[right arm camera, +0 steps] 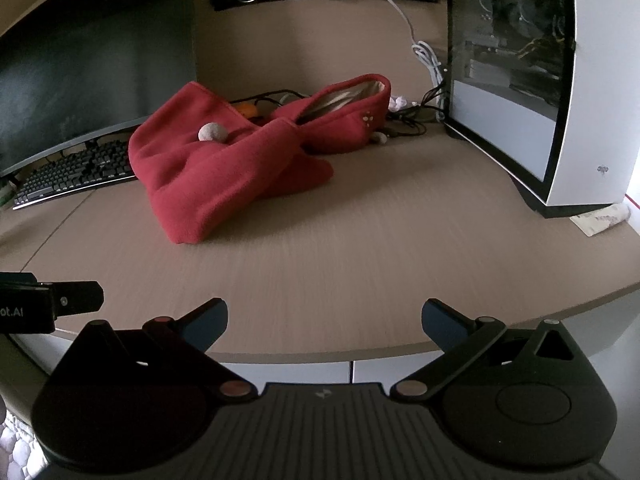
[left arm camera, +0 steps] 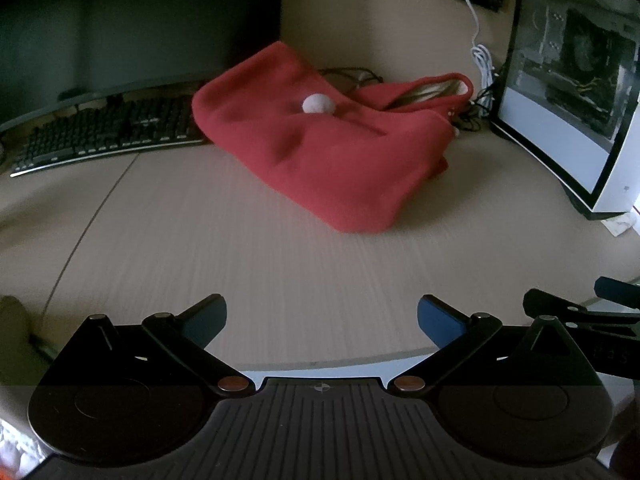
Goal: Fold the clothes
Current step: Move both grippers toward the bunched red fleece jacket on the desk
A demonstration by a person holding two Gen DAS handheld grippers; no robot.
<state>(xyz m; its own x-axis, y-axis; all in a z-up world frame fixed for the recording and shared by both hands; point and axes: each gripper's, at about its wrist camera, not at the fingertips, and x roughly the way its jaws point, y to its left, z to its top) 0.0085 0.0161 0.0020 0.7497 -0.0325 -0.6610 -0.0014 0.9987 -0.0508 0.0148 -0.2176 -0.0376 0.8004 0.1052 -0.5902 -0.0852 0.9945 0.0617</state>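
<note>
- Red fleece [left arm camera: 332, 160] sits bundled, doubled over on the worktop [left arm camera: 280, 260]: could be mid-fold or done.
- Our left claw [left arm camera: 322, 318] and right claw [right arm camera: 325, 322] both gape wide, holding nothing.

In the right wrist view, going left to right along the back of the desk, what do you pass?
Dark monitor → black keyboard → red garment → tangle of black cables → white PC case.

A dark monitor [left arm camera: 120, 32] is seen above a black keyboard [left arm camera: 108, 136] on the desk [left arm camera: 280, 248]. A white computer case [right arm camera: 560, 92] stands right; a white cable [right arm camera: 424, 52] hangs beside it.
</note>
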